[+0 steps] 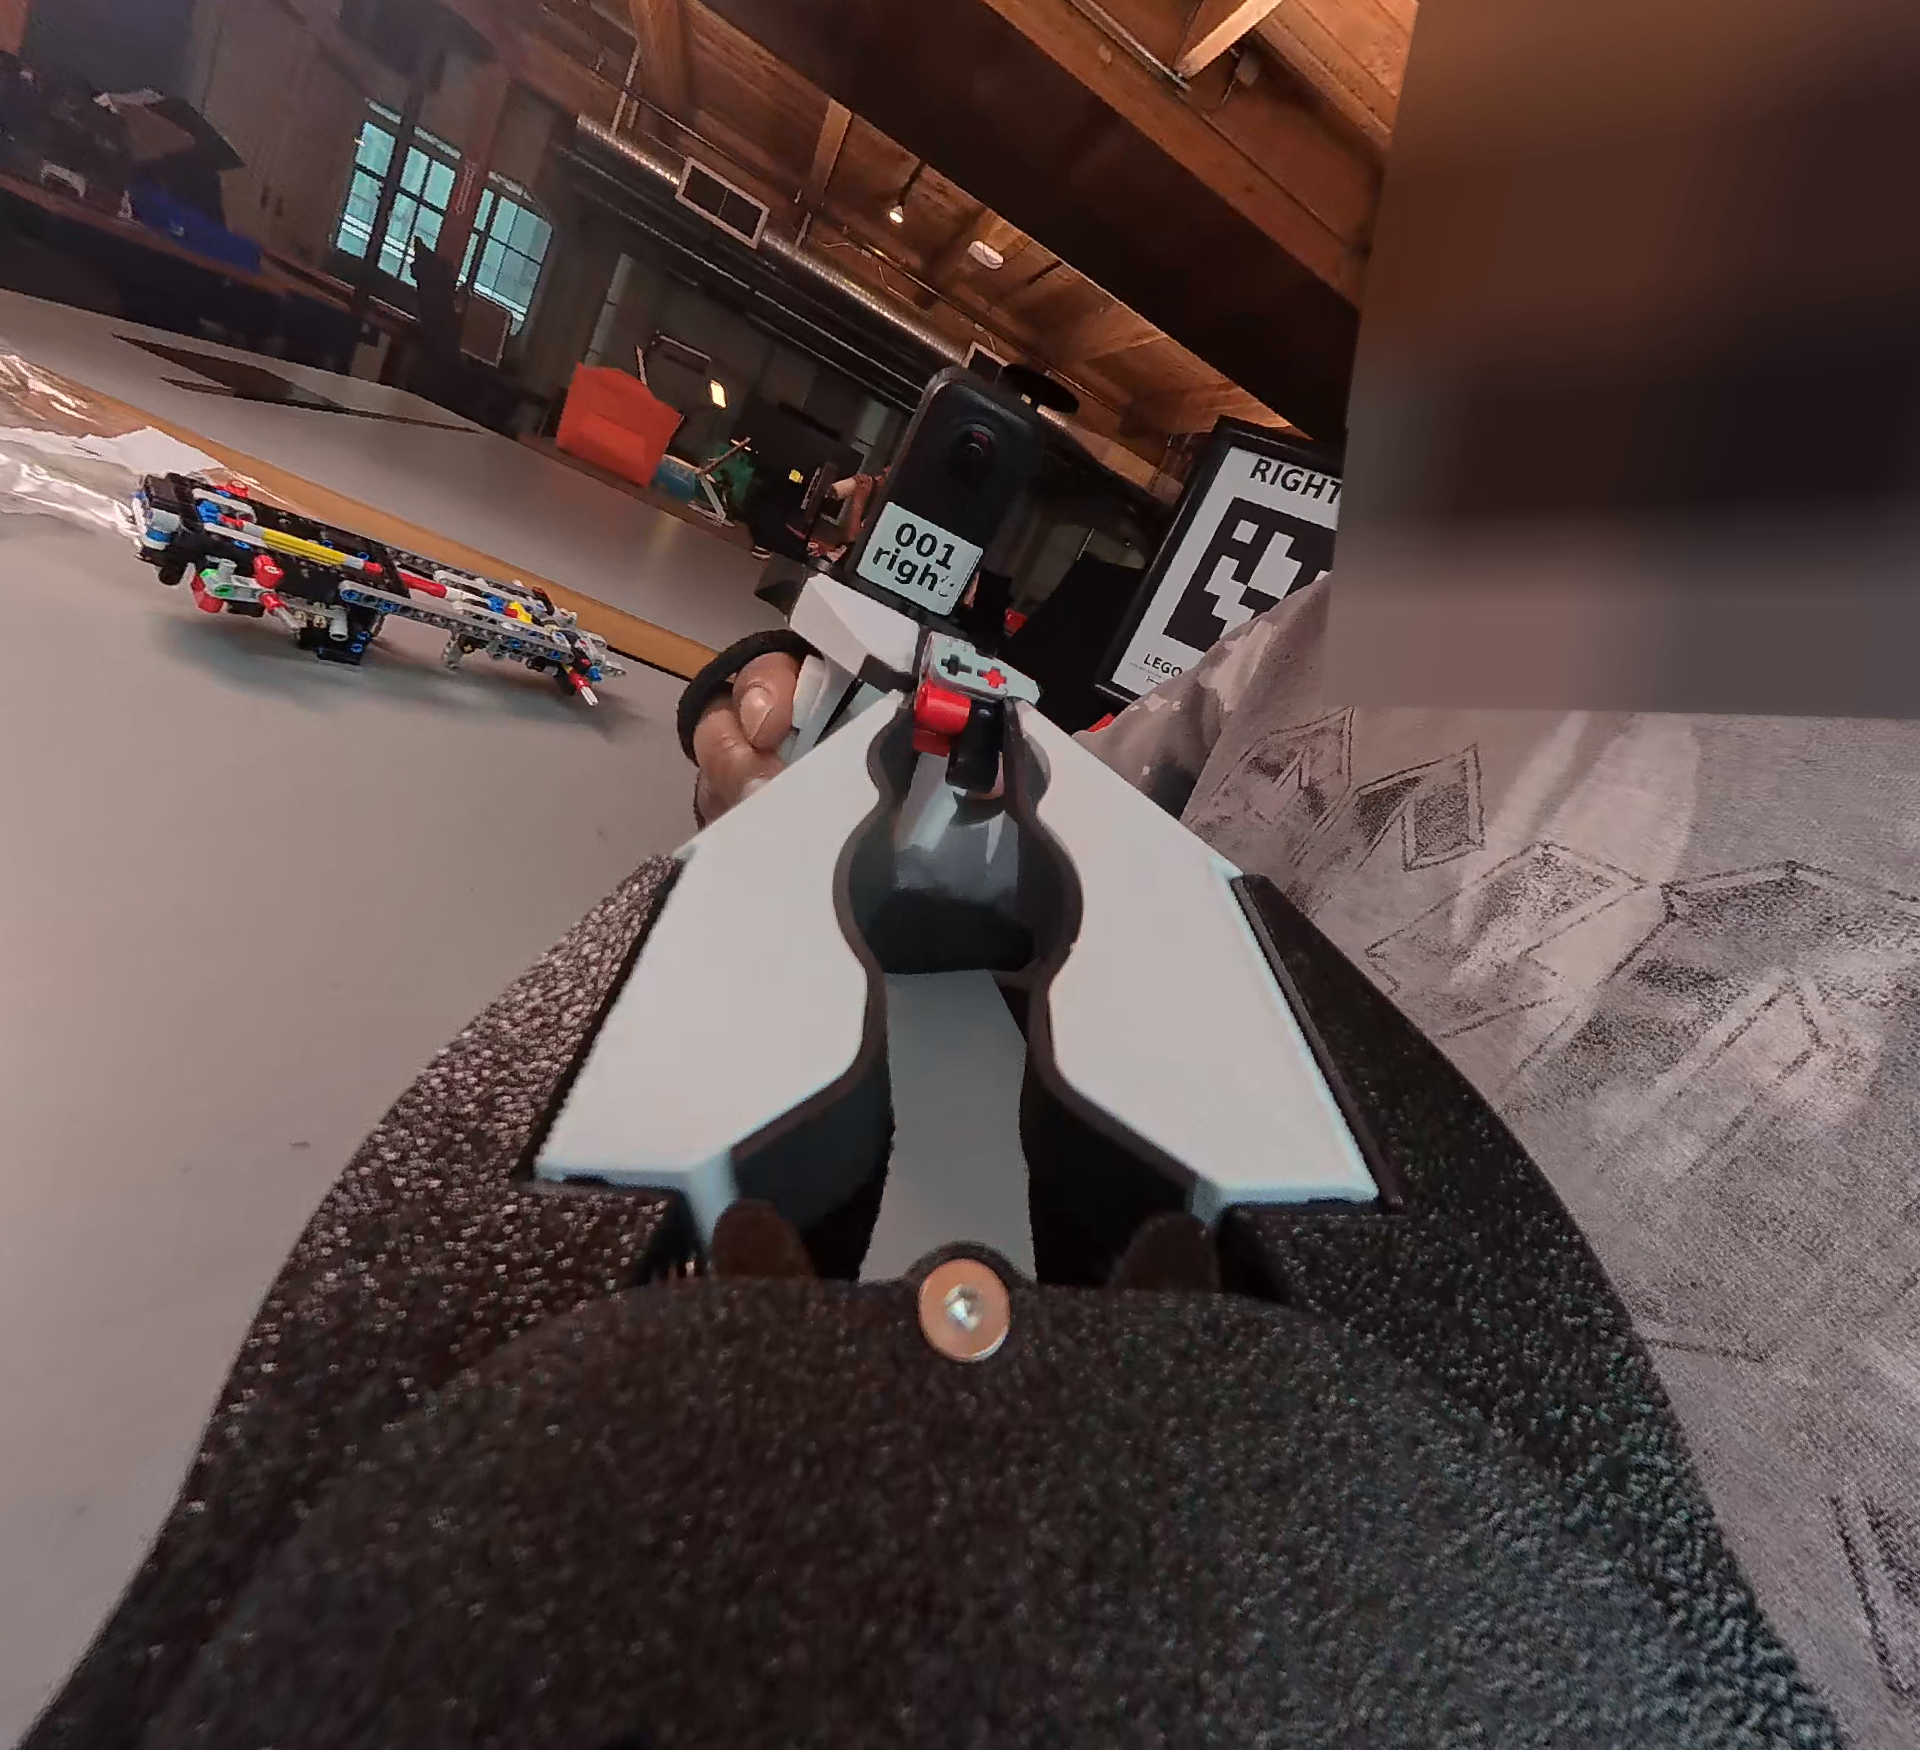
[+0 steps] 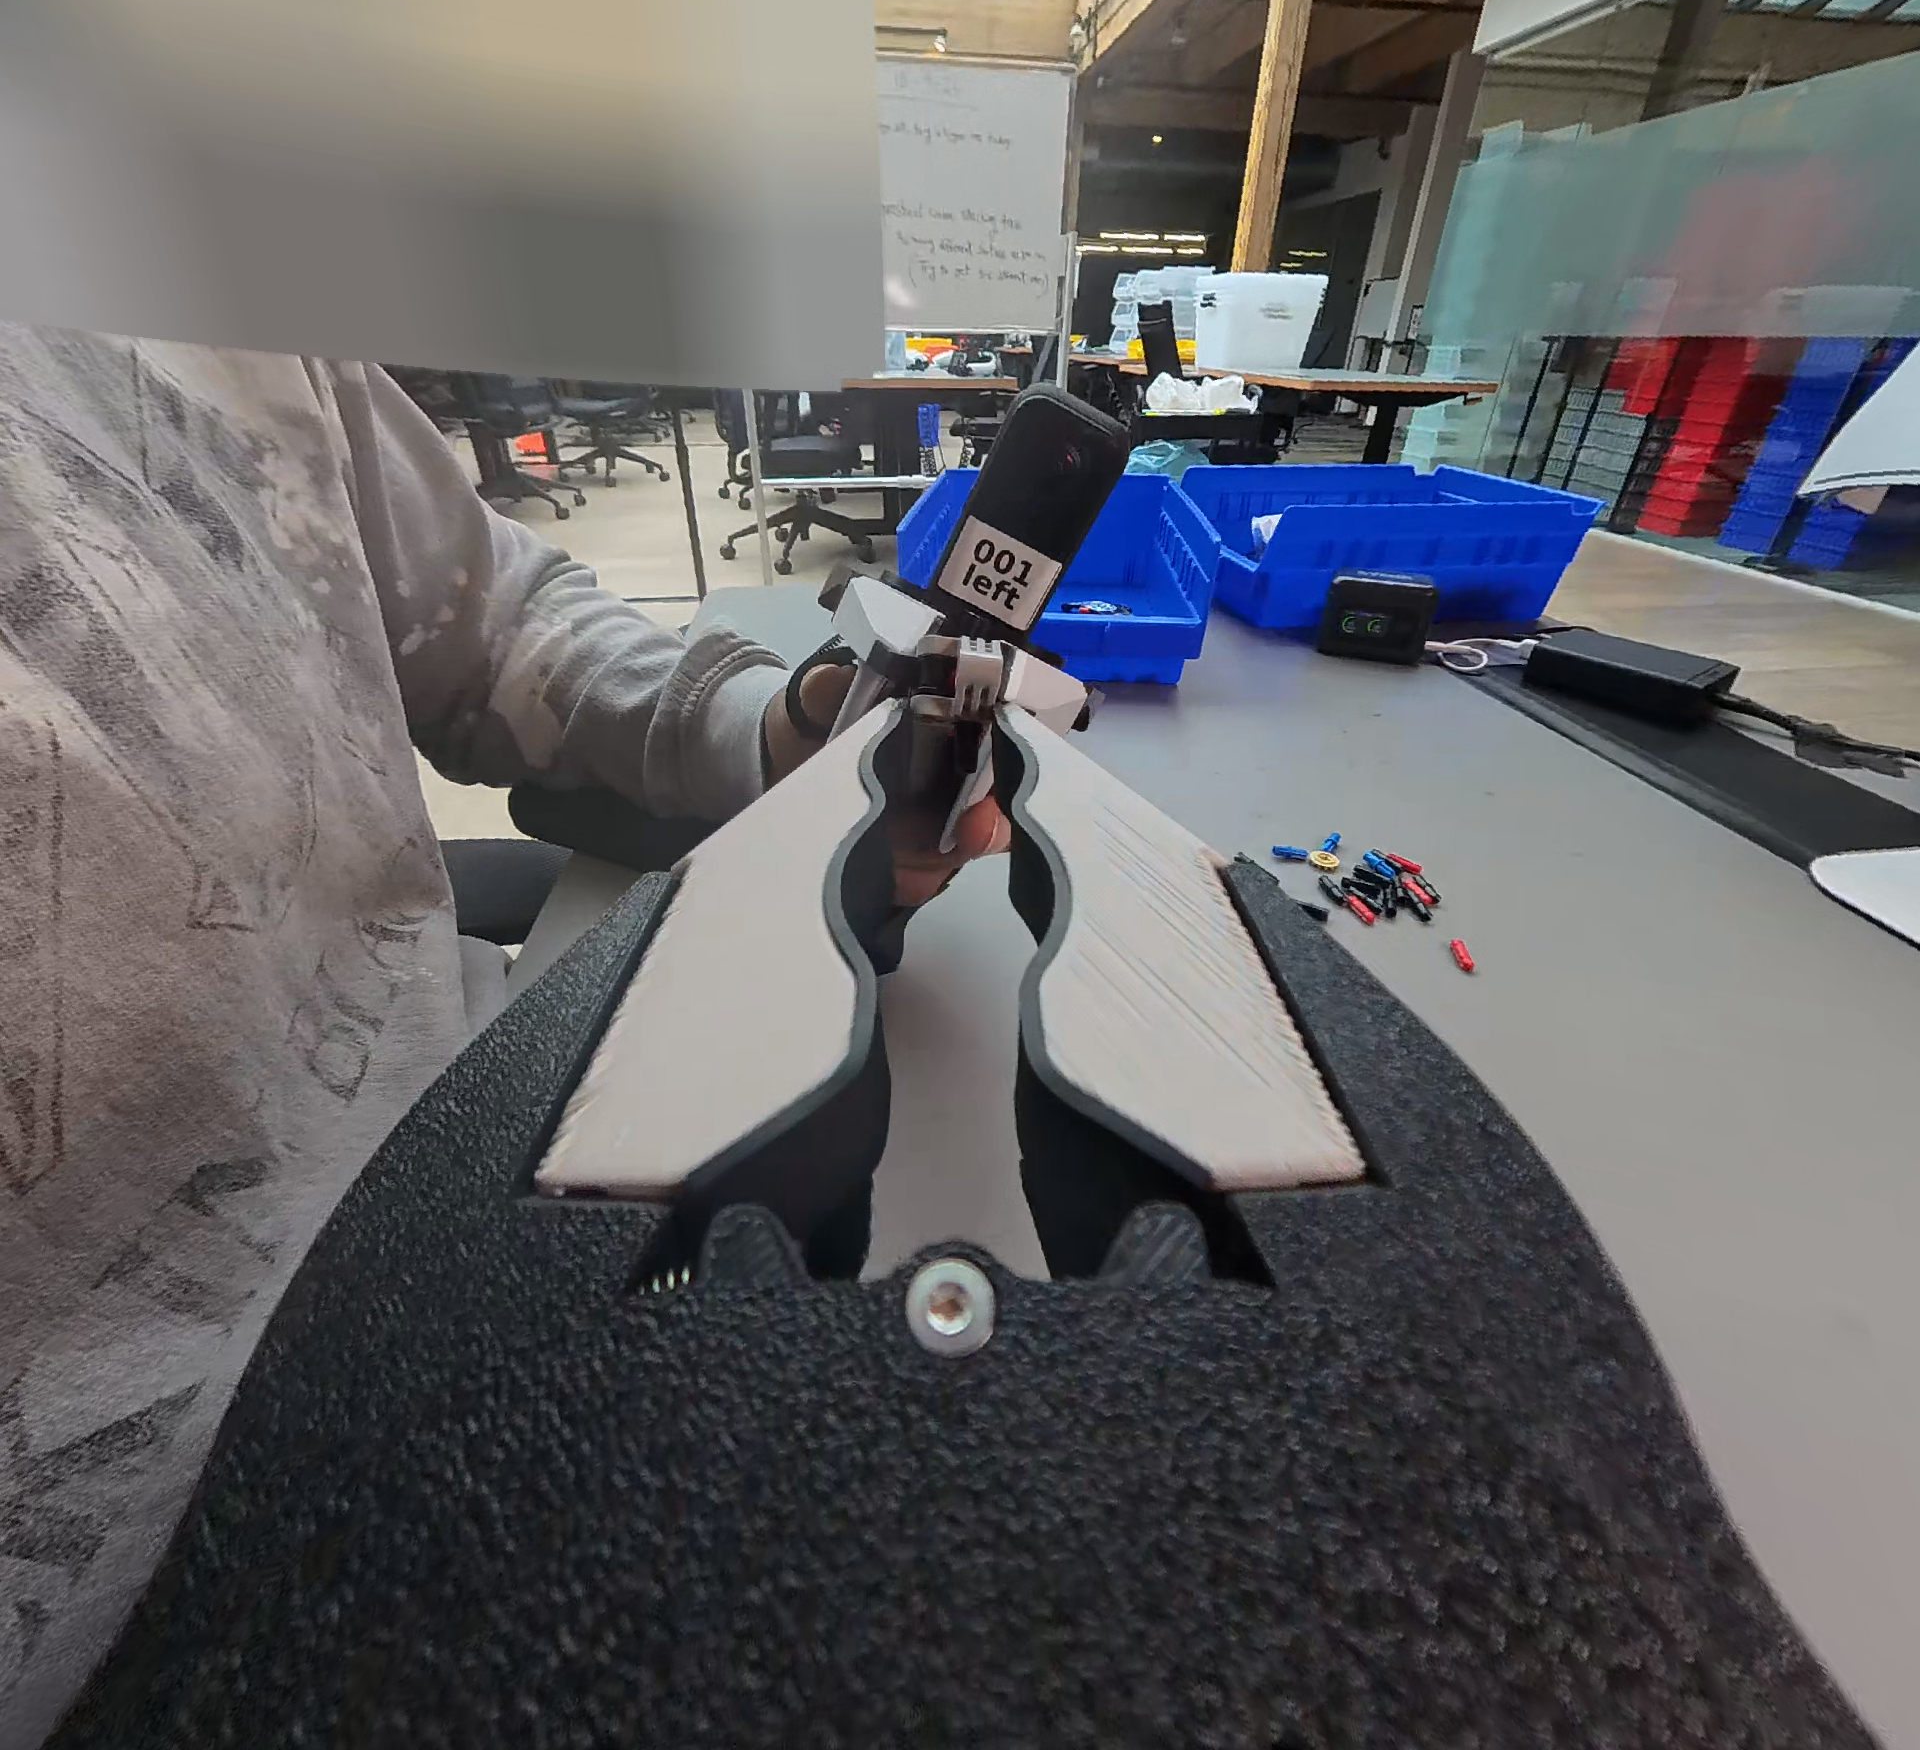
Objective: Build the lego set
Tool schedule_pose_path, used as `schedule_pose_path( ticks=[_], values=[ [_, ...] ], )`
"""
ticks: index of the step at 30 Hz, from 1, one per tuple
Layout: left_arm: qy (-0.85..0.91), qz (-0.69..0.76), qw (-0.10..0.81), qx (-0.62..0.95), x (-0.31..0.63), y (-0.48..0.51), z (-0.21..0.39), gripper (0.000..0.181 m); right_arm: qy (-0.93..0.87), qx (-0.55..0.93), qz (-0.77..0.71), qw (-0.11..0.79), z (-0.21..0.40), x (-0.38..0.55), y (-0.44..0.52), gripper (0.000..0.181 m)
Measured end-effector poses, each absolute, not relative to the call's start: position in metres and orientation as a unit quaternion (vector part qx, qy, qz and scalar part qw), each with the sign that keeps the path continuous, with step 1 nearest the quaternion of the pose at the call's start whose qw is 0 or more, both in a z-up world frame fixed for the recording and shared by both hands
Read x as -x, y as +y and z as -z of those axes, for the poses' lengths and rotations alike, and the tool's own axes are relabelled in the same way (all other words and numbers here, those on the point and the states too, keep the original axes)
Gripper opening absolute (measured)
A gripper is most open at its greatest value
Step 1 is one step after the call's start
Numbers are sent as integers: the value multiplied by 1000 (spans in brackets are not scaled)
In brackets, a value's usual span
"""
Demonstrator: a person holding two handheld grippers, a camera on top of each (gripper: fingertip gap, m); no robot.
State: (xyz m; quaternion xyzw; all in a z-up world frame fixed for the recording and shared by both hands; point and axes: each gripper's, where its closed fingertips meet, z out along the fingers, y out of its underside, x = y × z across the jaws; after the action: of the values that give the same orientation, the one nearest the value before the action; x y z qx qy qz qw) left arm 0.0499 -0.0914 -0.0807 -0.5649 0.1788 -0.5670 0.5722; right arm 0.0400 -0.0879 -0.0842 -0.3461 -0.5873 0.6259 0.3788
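Grey tabletop (image 1: 312,869), chassis (image 1: 353,583) at left: both grippers' fingers (image 1: 790,879) clench one small grey-red subassembly (image 1: 961,687) (mid-air joining, I'd judge); next, pressing squarely.

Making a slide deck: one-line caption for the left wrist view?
Left gripper pinches a small red-and-grey lego piece facing the right gripper; lego chassis behind.

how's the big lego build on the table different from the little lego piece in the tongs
The build is long, flat and many-coloured; the piece is small, grey and red. The build lies on the table, touched by nothing; the piece is up in the air, gripped where the left tongs and right tongs meet tip to tip. Both are made of beams and pins.
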Motion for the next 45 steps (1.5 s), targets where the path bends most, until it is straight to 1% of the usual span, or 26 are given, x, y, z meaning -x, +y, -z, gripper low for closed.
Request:
schedule_pose_path(
  ticks=[7, 9, 10, 12, 14, 15, 19, 22, 24, 27, 34, 38, 42, 45],
  values=[
    [194, 556, 550, 593, -54, -92, 89, 16, -590, 363, -644, 326, 87, -44, -88, 14],
    [215, 516, 548, 622, -54, -91, 97, 18, -604, 366, -629, 326, 93, -43, -88, 14],
    [231, 490, 548, 637, -55, -91, 102, 23, -614, 367, -619, 324, 97, -43, -89, 13],
    [262, 442, 547, 660, -56, -92, 111, 27, -635, 371, -593, 326, 106, -42, -89, 13],
    [274, 419, 543, 674, -56, -92, 116, 24, -662, 365, -560, 338, 115, -42, -90, 13],
    [277, 416, 536, 680, -57, -92, 119, 20, -674, 358, -548, 342, 118, -42, -92, 13],
    [275, 450, 523, 670, -59, -97, 116, 16, -681, 342, -547, 345, 116, -45, -98, 13],
    [264, 461, 544, 649, -59, -96, 108, 16, -654, 347, -583, 336, 107, -46, -96, 13],
    [258, 469, 558, 634, -59, -96, 102, 16, -636, 355, -601, 328, 104, -46, -92, 7],
    [258, 464, 570, 627, -56, -96, 98, 16, -620, 358, -620, 320, 99, -47, -89, 7],
    [272, 431, 592, 624, -58, -97, 94, 16, -636, 347, -593, 352, 100, -44, -95, 3],
    [274, 412, 594, 634, -55, -95, 95, 16, -641, 346, -573, 375, 101, -41, -92, 4],
    [274, 413, 590, 637, -55, -95, 98, 16, -647, 342, -569, 375, 103, -43, -93, 5],
    [278, 415, 586, 638, -57, -96, 100, 16, -652, 338, -566, 375, 104, -44, -93, 11]
  ],
)
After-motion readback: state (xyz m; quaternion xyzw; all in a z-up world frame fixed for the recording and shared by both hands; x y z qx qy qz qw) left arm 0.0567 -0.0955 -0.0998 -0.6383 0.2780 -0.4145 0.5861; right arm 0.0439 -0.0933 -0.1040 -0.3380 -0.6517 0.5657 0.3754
